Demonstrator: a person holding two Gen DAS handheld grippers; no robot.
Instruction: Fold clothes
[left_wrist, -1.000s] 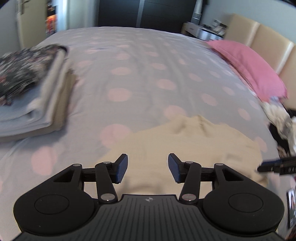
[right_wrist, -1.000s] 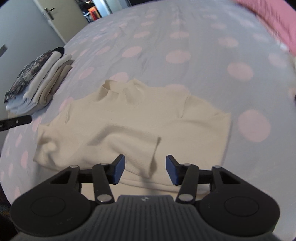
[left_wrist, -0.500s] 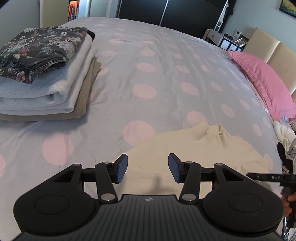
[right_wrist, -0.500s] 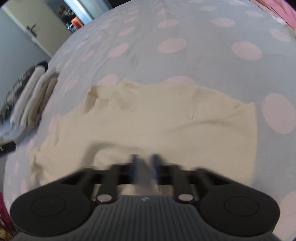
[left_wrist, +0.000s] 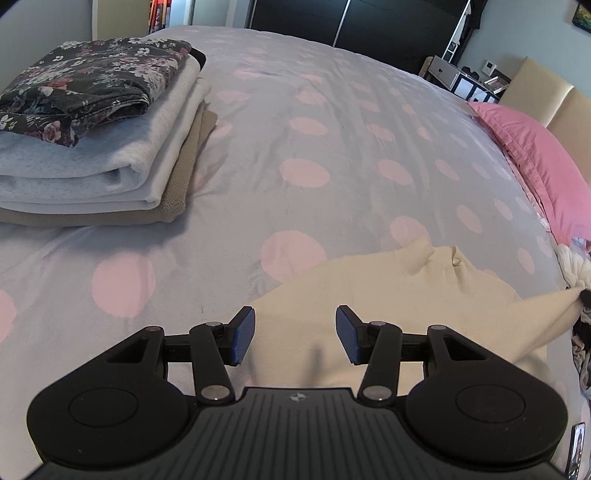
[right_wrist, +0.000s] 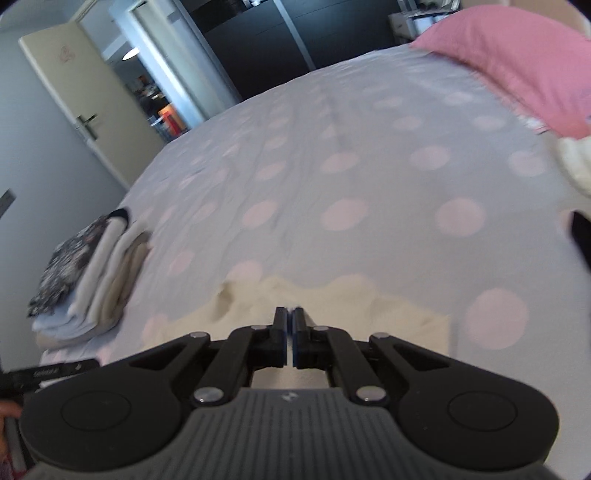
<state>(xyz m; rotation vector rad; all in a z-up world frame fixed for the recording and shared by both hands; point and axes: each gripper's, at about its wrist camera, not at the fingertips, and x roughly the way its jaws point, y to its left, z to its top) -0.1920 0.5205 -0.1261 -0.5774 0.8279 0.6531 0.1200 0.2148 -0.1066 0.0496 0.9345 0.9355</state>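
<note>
A cream top (left_wrist: 373, 295) lies spread on the spotted bedcover, collar towards the far side. My left gripper (left_wrist: 295, 334) is open and empty, hovering over the top's near left edge. In the right wrist view my right gripper (right_wrist: 290, 338) is shut on a fold of the cream top (right_wrist: 332, 299) and holds it lifted. In the left wrist view that lifted corner (left_wrist: 561, 299) is pulled up at the right edge.
A stack of folded clothes (left_wrist: 92, 140) with a dark floral piece on top sits at the left of the bed (left_wrist: 332, 129); it also shows in the right wrist view (right_wrist: 88, 273). A pink pillow (left_wrist: 535, 158) lies at the right. Unfolded clothes (left_wrist: 576, 266) lie beside it.
My right gripper closed on the cream top and raised it, tilting its view up. My left gripper swung left, bringing the folded stack closer in view, and stayed open.
</note>
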